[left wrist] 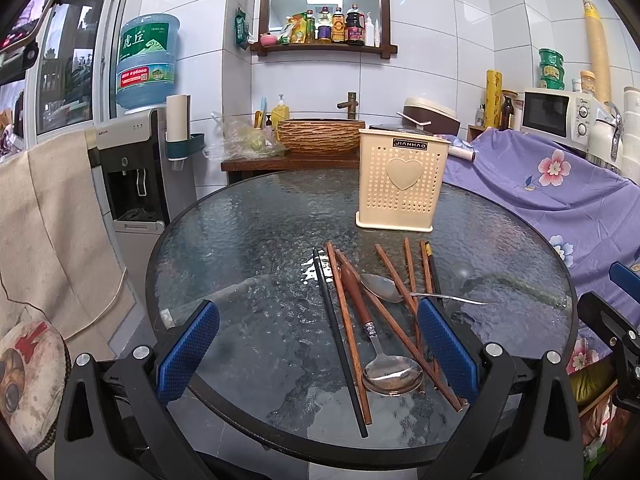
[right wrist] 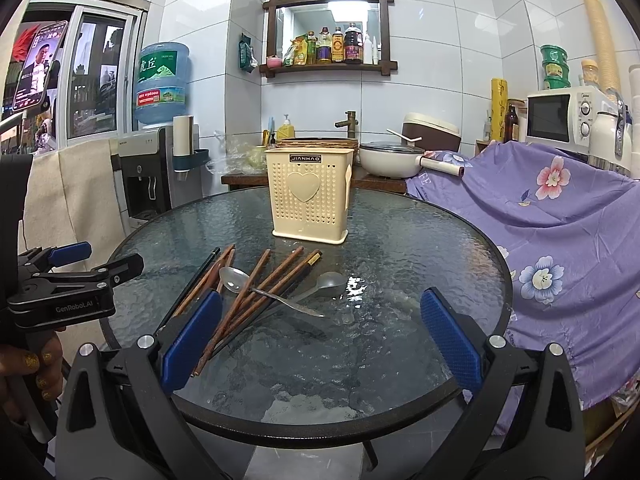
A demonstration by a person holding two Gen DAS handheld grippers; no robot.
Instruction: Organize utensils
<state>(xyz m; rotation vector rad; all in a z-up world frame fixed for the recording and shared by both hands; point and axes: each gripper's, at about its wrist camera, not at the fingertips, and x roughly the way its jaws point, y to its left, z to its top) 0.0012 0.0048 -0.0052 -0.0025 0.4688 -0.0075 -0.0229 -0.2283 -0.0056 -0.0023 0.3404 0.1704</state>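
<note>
Cream perforated plastic, with a raised heart on its face, makes up the upright utensil holder (left wrist: pixel 402 186), which stands toward the far side of the round textured-glass table (left wrist: pixel 240 240). On the near side of that holder lies the loose pile awaiting sorting: reddish-brown wooden chopsticks (left wrist: pixel 348 320), a black chopstick (left wrist: pixel 340 344), a wooden-handled metal spoon (left wrist: pixel 384 356) with its bowl nearest the camera, and a plain metal spoon (left wrist: pixel 384 288) resting across the sticks. A clear plastic spoon (right wrist: pixel 326 282) lies just beside the pile. Nothing can be seen standing in the holder, so the task appears to be at its start.

The left gripper (left wrist: pixel 320 352) hovers over the pile, its blue pads spread wide and empty, straddling several sticks and the wooden-handled spoon, probably lined up along their length for a pick. The right gripper (right wrist: pixel 320 344) also gapes empty, over bare glass on the near side of the holder and just beside the pile, likely waiting its turn. Crossed sticks may drag neighbours when one is lifted.
</note>
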